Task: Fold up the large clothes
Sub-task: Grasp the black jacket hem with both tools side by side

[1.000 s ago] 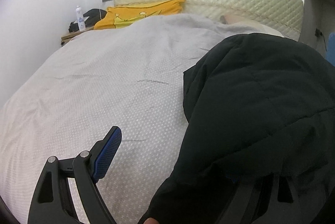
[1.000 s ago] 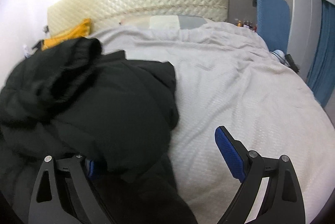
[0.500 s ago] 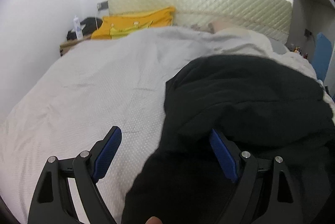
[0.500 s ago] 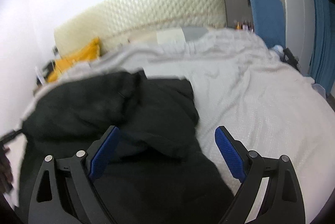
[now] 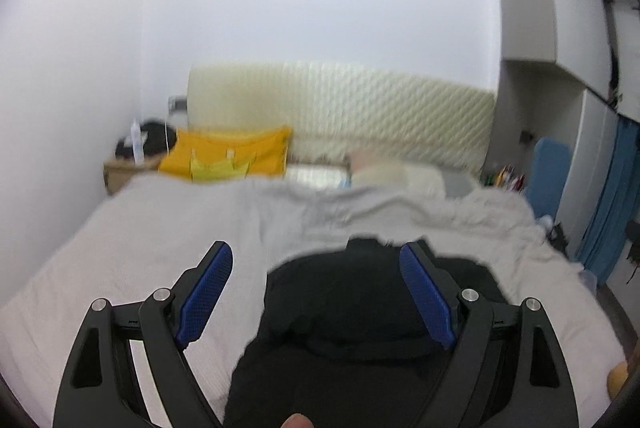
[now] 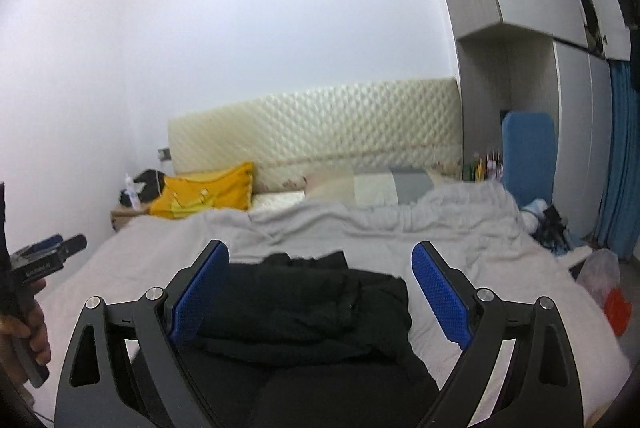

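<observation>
Bed with grey textured cover (image 6: 460,260); cream quilted headboard (image 6: 320,123) behind; yellow pillow (image 6: 208,193) near left corner; blue padded chair (image 6: 528,155) at right.

Both views are evenly and brightly lit by soft, diffuse light, with no hard shadows or glare; the white walls wash out almost featureless. The left wrist view is smeared by motion blur, softening the headboard (image 5: 340,107) and yellow pillow (image 5: 228,155), while the right wrist view is sharper. Fisheye distortion bends the wardrobe (image 6: 520,7) at 2 o'clock, and dark vignetting rings every corner. The black garment (image 6: 304,304) shows little detail.
</observation>
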Demonstrator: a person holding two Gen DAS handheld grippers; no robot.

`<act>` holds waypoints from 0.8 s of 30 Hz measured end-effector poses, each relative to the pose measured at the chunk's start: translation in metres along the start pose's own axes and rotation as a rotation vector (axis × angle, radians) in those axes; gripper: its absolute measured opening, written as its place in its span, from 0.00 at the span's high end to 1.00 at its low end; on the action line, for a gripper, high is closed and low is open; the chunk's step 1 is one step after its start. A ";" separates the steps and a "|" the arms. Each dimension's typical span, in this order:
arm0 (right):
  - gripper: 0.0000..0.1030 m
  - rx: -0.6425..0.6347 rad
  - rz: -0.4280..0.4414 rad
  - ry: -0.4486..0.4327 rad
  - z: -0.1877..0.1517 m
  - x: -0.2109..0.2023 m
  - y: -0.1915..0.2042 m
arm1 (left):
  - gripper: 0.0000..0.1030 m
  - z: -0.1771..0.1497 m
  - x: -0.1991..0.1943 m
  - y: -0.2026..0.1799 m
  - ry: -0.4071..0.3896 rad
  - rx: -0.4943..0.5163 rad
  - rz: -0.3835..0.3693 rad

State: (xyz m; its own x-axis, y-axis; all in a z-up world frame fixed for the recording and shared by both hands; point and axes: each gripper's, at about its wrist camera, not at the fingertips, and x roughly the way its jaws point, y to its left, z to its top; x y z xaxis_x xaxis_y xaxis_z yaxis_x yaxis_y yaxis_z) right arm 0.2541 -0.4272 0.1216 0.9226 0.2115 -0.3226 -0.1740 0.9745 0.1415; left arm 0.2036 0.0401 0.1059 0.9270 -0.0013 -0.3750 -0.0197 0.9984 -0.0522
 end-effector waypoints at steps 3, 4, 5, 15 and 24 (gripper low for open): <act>0.10 0.009 0.014 -0.015 0.013 -0.028 0.010 | 0.16 0.029 -0.042 -0.004 -0.048 0.001 -0.014; 0.10 0.012 0.019 -0.016 0.017 -0.037 0.013 | 0.16 0.036 -0.052 -0.004 -0.057 -0.001 -0.019; 0.10 0.013 0.025 -0.013 0.018 -0.045 0.015 | 0.16 0.044 -0.065 -0.004 -0.064 -0.005 -0.025; 0.10 0.053 0.032 0.103 -0.006 -0.080 0.006 | 0.16 0.045 -0.126 0.029 0.123 -0.077 -0.090; 0.10 0.109 -0.002 0.327 -0.091 -0.055 -0.031 | 0.16 -0.068 -0.074 0.075 0.402 -0.151 -0.121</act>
State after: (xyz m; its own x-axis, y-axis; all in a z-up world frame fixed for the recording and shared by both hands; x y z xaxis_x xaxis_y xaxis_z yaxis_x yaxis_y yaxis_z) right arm 0.1777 -0.4619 0.0501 0.7605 0.2394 -0.6035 -0.1181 0.9650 0.2341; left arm 0.1084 0.1109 0.0666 0.7076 -0.1686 -0.6863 -0.0023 0.9706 -0.2408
